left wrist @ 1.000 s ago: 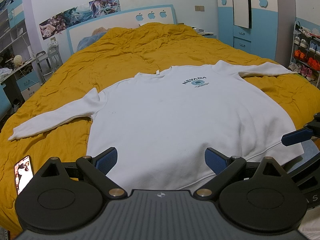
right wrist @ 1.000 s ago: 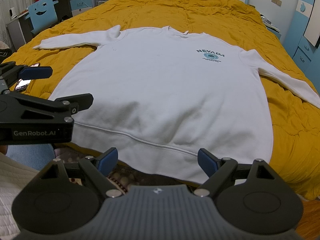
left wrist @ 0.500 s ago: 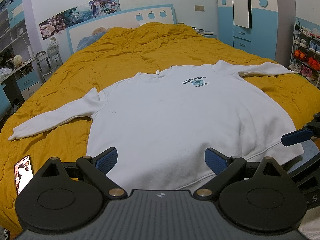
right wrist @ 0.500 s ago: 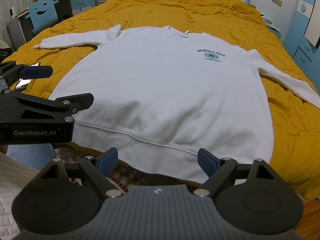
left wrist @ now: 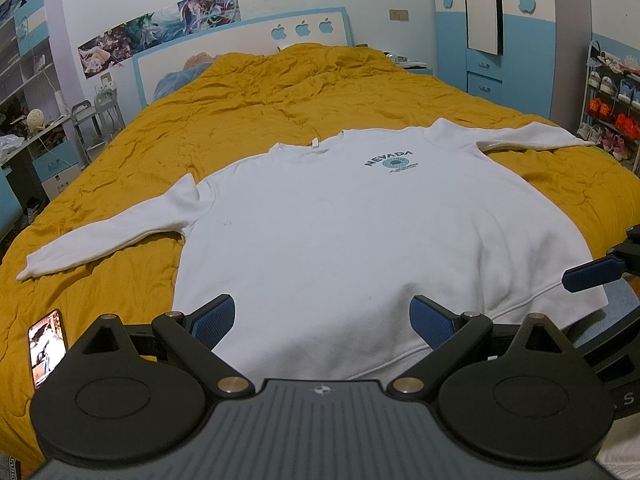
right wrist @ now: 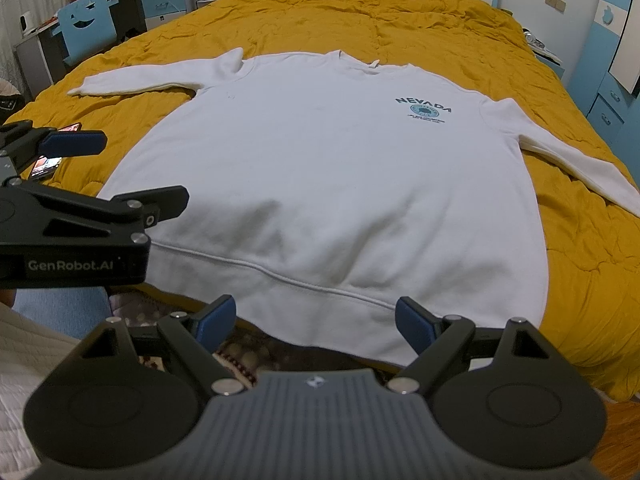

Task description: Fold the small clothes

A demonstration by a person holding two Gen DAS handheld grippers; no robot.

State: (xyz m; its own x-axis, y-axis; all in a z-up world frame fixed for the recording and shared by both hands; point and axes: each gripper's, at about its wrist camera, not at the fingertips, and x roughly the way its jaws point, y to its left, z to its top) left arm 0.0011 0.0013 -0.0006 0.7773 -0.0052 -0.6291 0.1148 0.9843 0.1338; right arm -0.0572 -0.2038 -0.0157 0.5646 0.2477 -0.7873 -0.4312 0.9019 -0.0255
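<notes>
White sweatshirt flat on yellow bedspread | hem just beyond left tongs, right tongs | both wide, empty

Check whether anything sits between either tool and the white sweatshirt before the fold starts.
Nothing visible does. Both the left tool and right tool are open just short of the sweatshirt, at its hem. The phone lies off to the left on the bedspread.

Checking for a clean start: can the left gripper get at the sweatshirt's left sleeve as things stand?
Probably yes. The left gripper hangs open above the hem, holding nothing. The left sleeve lies flat on the yellow bedspread with nothing on it; only the phone lies near, apart from the cuff.
</notes>
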